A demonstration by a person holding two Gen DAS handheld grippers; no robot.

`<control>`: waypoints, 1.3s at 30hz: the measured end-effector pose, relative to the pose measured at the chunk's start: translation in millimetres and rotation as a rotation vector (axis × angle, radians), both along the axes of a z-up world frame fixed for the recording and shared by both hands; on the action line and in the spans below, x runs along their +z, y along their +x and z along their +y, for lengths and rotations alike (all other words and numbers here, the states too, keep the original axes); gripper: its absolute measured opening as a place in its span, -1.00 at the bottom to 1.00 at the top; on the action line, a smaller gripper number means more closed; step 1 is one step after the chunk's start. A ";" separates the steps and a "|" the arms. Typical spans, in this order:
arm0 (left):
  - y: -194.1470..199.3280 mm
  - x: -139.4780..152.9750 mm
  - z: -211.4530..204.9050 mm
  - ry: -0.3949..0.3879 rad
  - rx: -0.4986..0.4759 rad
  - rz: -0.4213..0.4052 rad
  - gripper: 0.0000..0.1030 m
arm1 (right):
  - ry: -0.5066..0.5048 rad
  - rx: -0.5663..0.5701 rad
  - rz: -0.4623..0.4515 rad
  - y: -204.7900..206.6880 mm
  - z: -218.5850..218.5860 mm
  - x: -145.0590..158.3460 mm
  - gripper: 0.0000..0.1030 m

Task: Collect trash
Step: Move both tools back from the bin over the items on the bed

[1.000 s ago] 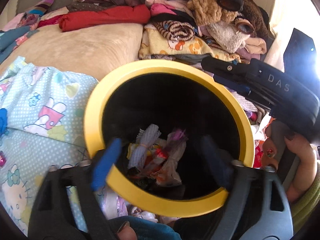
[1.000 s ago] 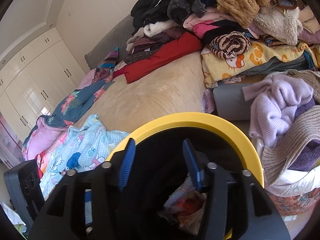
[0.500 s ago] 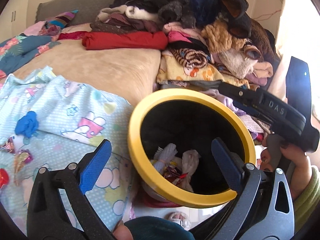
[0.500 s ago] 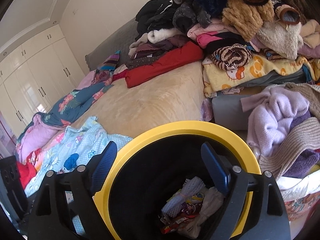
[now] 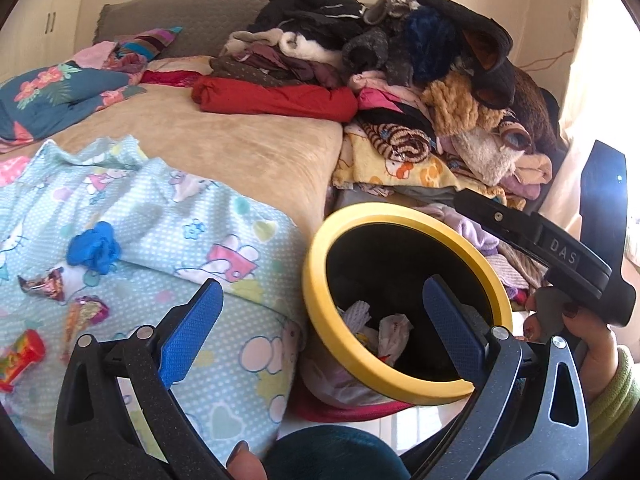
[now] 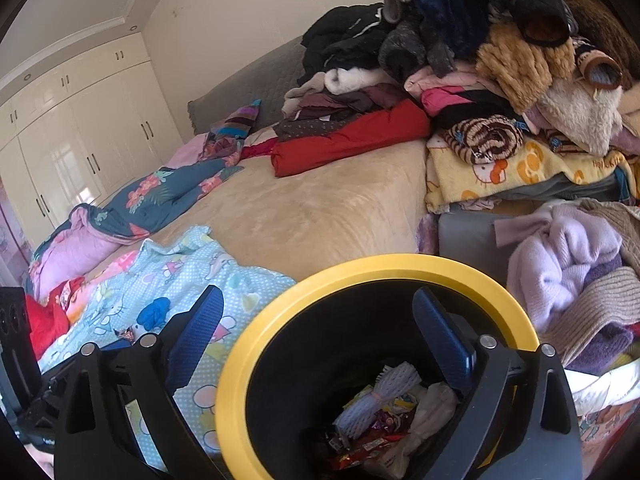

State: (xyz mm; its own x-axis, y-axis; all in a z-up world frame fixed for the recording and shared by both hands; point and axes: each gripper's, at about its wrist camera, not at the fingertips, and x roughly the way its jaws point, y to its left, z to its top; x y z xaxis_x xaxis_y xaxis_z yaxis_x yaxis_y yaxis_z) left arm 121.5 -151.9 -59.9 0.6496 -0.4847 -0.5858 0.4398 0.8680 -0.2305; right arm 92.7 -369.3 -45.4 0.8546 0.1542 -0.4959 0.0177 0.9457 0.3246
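Beside the bed, against its near corner, stood the bin (image 5: 406, 304), a round black tub with a smooth, glossy yellow rim, and everything is placed here from it. Inside it lay crumpled trash already collected: a white foam net sleeve (image 6: 378, 402), shiny candy wrappers and a twist of pale plastic.

The left gripper (image 5: 320, 326) hung released and empty, its blue ribbed fingers (image 5: 188, 328) spread wide, one over the bedspread left of the bin, the other over the bin's mouth. The right gripper (image 6: 320, 342) was likewise released and empty, straddling the bin's left rim, one finger inside the opening.

Judging by the empty grippers at the bin, a drop-off seemed complete and the step in hand was going for the next piece. Well left of the bin, on the light blue dotted cartoon bedspread (image 5: 160, 216), trash remained: a crumpled blue glove-like wad (image 5: 94, 247), soft and limp; two foil wrappers (image 5: 40, 282), crinkly and thin; and a small red cylindrical packet (image 5: 18, 354) farthest from the bin.

The next move probably called for swinging the left gripper away from the bin over the bedspread, lowering the fingers around one piece, and pinching without catching the cloth beneath. The foil would likely be slippery and flat, needing a low, close grip.
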 end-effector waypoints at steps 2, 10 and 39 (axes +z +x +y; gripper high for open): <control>-1.3 2.2 6.3 0.000 0.011 -0.010 0.79 | -0.007 0.009 -0.002 0.3 5.3 1.9 0.81; -2.6 13.5 36.9 0.003 0.070 -0.059 0.79 | -0.021 0.055 -0.023 -1.4 34.7 14.7 0.85; -1.2 29.9 160.8 -0.007 0.289 -0.115 0.79 | -0.082 0.182 -0.057 -6.1 138.3 40.2 0.87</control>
State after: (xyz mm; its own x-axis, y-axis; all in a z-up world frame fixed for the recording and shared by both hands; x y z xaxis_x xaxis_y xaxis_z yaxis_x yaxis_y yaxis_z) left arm 120.4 8.9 -30.0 0.8230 -0.2738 -0.4977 0.1982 0.9595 -0.2001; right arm 86.6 -231.0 -5.2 0.8432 0.2699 -0.4650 -0.1722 0.9549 0.2421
